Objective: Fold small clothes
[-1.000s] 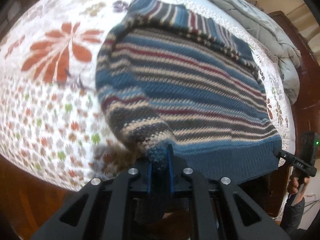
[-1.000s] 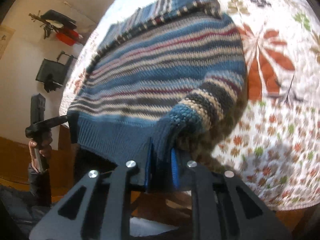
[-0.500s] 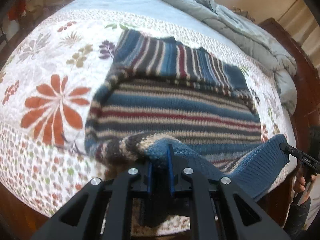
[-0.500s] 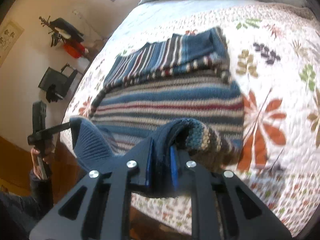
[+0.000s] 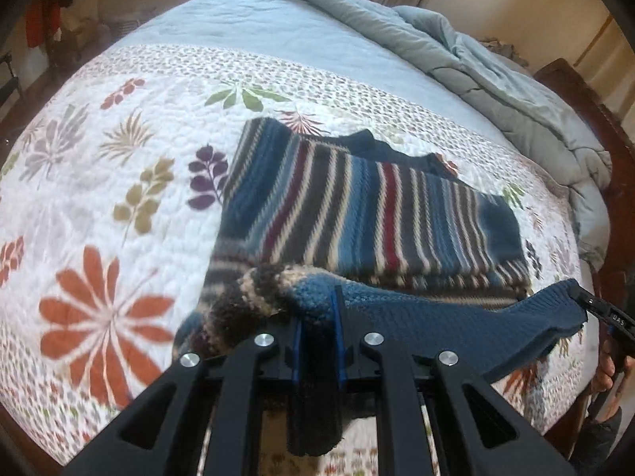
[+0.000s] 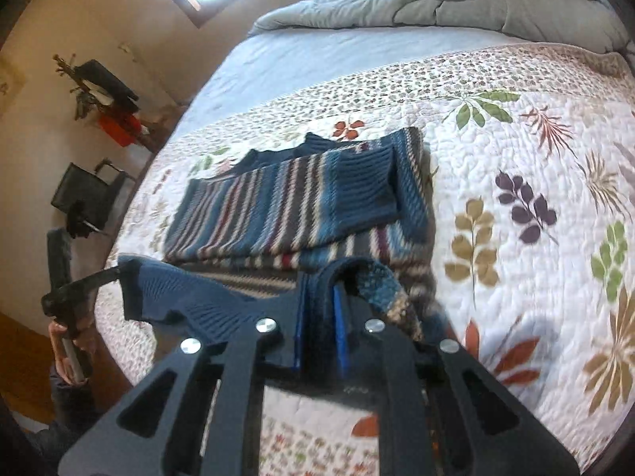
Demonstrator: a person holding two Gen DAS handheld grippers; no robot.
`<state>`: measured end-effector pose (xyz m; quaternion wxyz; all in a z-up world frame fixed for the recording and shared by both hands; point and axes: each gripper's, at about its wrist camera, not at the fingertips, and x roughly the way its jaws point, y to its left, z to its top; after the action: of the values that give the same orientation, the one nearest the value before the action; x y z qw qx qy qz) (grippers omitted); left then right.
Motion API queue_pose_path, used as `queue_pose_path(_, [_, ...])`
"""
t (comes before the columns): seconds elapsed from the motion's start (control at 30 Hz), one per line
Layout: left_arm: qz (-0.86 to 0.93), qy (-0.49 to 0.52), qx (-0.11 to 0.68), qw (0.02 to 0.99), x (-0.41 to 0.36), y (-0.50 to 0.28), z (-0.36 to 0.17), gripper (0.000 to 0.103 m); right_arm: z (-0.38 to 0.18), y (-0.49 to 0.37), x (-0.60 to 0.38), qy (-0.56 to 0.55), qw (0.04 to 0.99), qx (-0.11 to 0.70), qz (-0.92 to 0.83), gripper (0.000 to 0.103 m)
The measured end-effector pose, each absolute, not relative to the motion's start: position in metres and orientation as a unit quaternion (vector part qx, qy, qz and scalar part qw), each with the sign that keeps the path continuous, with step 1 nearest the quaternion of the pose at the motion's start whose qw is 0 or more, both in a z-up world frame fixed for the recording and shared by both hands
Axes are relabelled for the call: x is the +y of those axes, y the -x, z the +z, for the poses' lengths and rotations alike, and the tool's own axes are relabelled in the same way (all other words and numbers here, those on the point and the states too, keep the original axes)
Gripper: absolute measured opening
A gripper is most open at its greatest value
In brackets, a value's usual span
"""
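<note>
A striped knitted sweater (image 5: 373,214) in blue, grey, cream and dark red lies on the floral quilt (image 5: 119,150). Its sleeves are folded across the top. My left gripper (image 5: 317,309) is shut on one corner of the blue ribbed hem (image 5: 456,329) and holds it above the body. My right gripper (image 6: 317,297) is shut on the other hem corner (image 6: 190,297). The hem hangs stretched between the two grippers. The right gripper also shows at the right edge of the left wrist view (image 5: 595,307), and the left gripper at the left of the right wrist view (image 6: 95,277).
A rumpled grey duvet (image 5: 456,51) is piled at the far side of the bed. A dark wooden bed frame (image 5: 587,95) runs along the right. A wall rack with bags (image 6: 103,91) and a black chair (image 6: 87,194) stand left of the bed.
Both grippers have lifted the hem off the near edge of the bed and carried it forward over the sweater's body. Less of the body shows now.
</note>
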<state>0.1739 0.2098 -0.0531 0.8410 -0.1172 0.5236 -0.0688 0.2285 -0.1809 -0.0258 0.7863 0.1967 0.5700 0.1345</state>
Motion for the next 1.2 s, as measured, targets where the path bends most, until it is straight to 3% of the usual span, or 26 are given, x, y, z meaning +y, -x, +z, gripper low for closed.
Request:
queue_pose_path(0.27, [-0.056,0.127,0.543,0.828,0.209,-0.231,-0.066,0.013,-0.061,-0.289,-0.190,-0.203,0.773,0.592,0.105,0.009])
queue_pose_path(0.37, [-0.059,0.139,0.545,0.825,0.212,-0.249,-0.066,0.013,-0.069,-0.310,-0.198,-0.201,0.775,0.593,0.089,0.001])
queue_pose_path(0.53, [-0.054,0.139,0.558,0.817,0.212,-0.275,-0.074,0.017,-0.084,-0.340,-0.206,-0.211,0.763,0.606,0.079,0.002])
queue_pose_path(0.67, [-0.045,0.129,0.586,0.799,0.213,-0.281,-0.100,0.021,-0.094,-0.336,-0.198,-0.158,0.767,0.618,0.060,0.026])
queue_pose_path(0.77, [-0.049,0.129,0.585,0.799,0.215,-0.272,-0.106,0.027,-0.100,-0.324,-0.193,-0.141,0.767,0.622,0.069,0.033])
queue_pose_path(0.87, [-0.050,0.117,0.568,0.814,0.219,-0.256,-0.091,0.048,-0.100,-0.315,-0.189,-0.107,0.774,0.621,0.064,0.058])
queue_pose_path(0.97, [-0.025,0.092,0.546,0.833,0.231,-0.243,-0.070,0.064,-0.097,-0.315,-0.186,-0.086,0.778,0.619,0.072,0.058])
queue_pose_path(1.2, [-0.029,0.082,0.539,0.838,0.244,-0.235,-0.047,0.066,-0.099,-0.326,-0.173,-0.092,0.770,0.623,0.103,0.056])
